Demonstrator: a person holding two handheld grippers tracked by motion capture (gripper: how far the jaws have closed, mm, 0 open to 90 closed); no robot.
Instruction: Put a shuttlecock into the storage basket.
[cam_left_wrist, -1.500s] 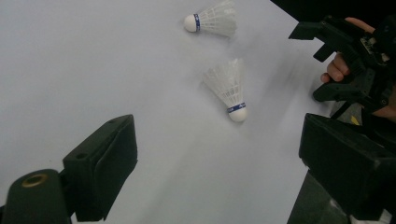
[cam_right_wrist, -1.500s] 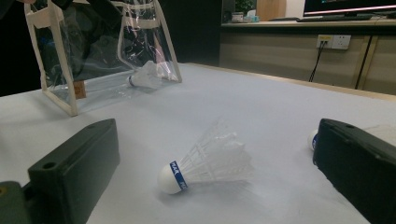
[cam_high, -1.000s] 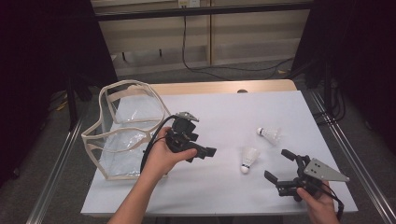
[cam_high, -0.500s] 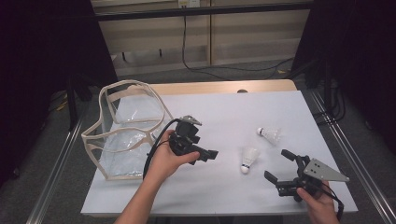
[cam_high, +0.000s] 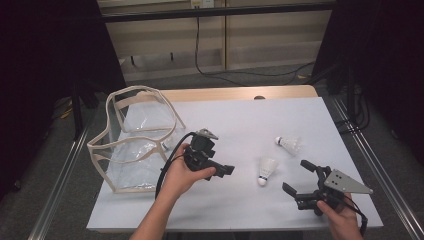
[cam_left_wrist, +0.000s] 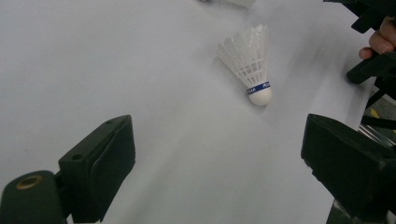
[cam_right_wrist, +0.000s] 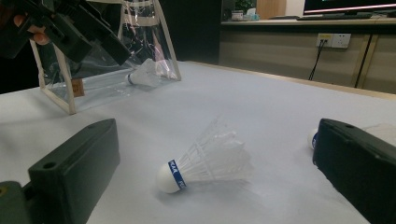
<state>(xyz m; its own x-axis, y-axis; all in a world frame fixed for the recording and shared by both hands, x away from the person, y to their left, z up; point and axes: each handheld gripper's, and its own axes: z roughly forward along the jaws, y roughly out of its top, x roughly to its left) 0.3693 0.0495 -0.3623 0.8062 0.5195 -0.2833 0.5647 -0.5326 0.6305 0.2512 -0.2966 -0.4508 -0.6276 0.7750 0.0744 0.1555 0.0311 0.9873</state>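
Left gripper (cam_high: 226, 170) is held above the tabletop (cam_high: 240, 125) near its middle, jaws spread wide and empty, aimed toward the nearer shuttlecock (cam_high: 266, 170). In the left gripper view that shuttlecock (cam_left_wrist: 250, 63) lies on its side ahead of the jaws, apart from them, cork end with a blue band toward the camera, white feathers away.

Right gripper (cam_high: 299, 180) is low at the front right corner of the tabletop, jaws also wide open, nothing held. In the right gripper view the same shuttlecock (cam_right_wrist: 205, 161) lies between the two jaws' lines but ahead of them, touching neither.

A second shuttlecock (cam_high: 289, 144) lies farther back and to the right, well apart from both grippers.

A clear plastic bag with beige trim (cam_high: 135, 145) stands open at the left of the tabletop; a third shuttlecock (cam_right_wrist: 142, 74) lies inside it, on the bottom.
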